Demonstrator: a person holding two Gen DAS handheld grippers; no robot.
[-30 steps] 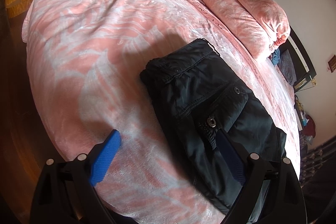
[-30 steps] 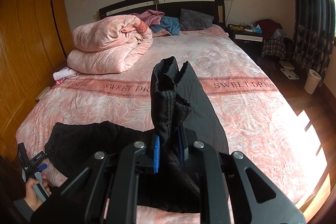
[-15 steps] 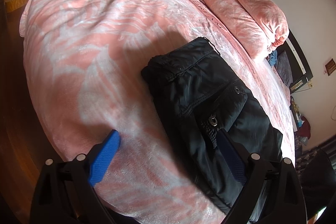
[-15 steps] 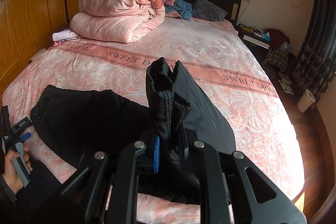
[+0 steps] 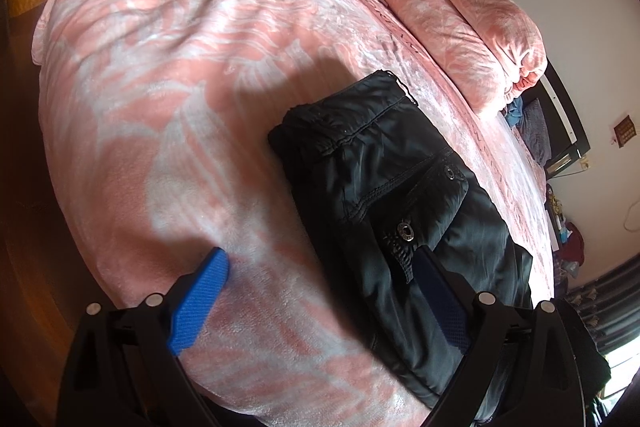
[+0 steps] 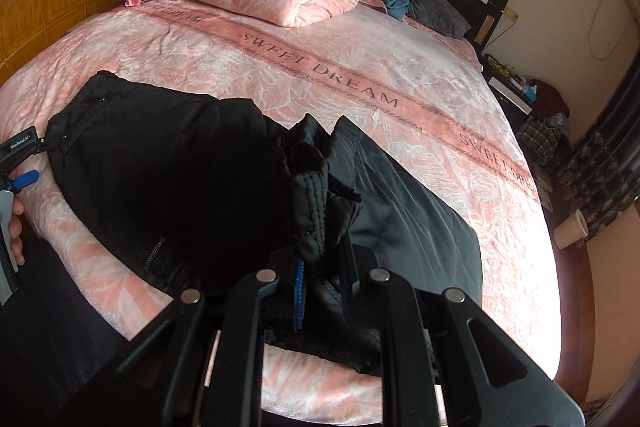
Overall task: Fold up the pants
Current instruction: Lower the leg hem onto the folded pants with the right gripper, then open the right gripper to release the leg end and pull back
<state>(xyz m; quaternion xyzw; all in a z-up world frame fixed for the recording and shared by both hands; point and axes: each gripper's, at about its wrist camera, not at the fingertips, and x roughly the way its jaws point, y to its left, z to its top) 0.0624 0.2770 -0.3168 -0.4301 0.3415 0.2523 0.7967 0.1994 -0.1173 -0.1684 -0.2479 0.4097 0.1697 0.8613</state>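
The pants (image 6: 168, 167) are black, with a slightly shiny padded fabric, and lie spread across the near part of the pink bed (image 6: 400, 67). The waist end lies flat at the left, showing a stitched pocket flap and metal snap buttons (image 5: 406, 230). A short zipper sits by the near edge. At the right, the leg end (image 6: 316, 195) is bunched and raised upright above the rest, its hems standing up.
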